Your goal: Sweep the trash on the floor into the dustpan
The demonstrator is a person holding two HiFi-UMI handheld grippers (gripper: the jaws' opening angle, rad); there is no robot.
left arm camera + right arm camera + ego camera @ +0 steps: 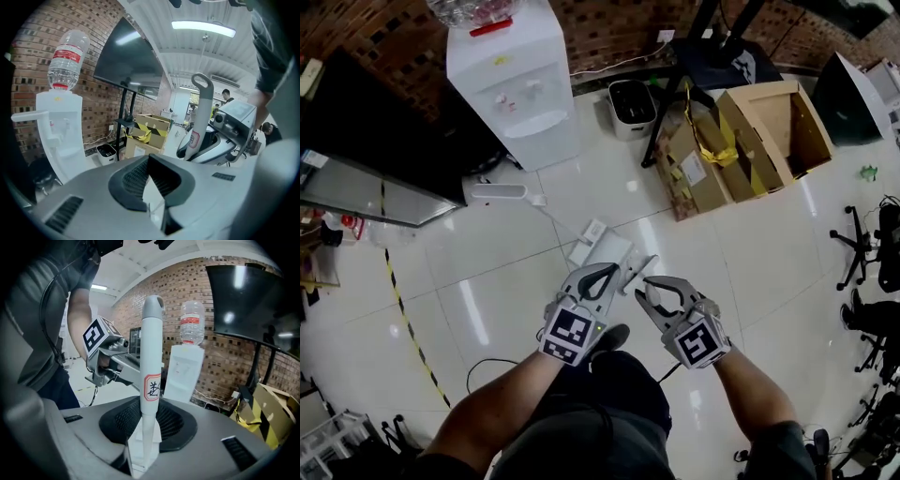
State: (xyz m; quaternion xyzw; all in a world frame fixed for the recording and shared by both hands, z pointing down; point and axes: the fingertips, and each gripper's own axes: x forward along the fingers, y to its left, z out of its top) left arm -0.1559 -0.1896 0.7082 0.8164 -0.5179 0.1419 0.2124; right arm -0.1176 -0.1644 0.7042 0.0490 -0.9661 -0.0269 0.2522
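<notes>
White tiles [487, 281] fill my head view, running to a brick wall [609, 28] at the far side. A water dispenser [520, 84] stands far left of centre with a black screen [366, 131] to its left. A small white bin [631, 108] sits just right of the dispenser, and open cardboard boxes [750, 141] lie far right. Both tools are near me at the middle of the floor, close side by side. My left gripper [614, 272] has its jaws pressed together at the tips, and I see nothing caught in them; only pale floor shows through the gap behind the pads. My right gripper [649, 292] is pinching a white handle [151, 362] with a red-edged label. The handle stands straight up between the two pads and widens at its lower end. On the tiles just beyond the grippers lies the white dustpan [602, 249], under the left jaws. The handle seems to rise from it, though I cannot trace the join. A thin rod [558, 222] runs from beside the dustpan away to the far left and ends in a white bar near the foot of the dispenser.
</notes>
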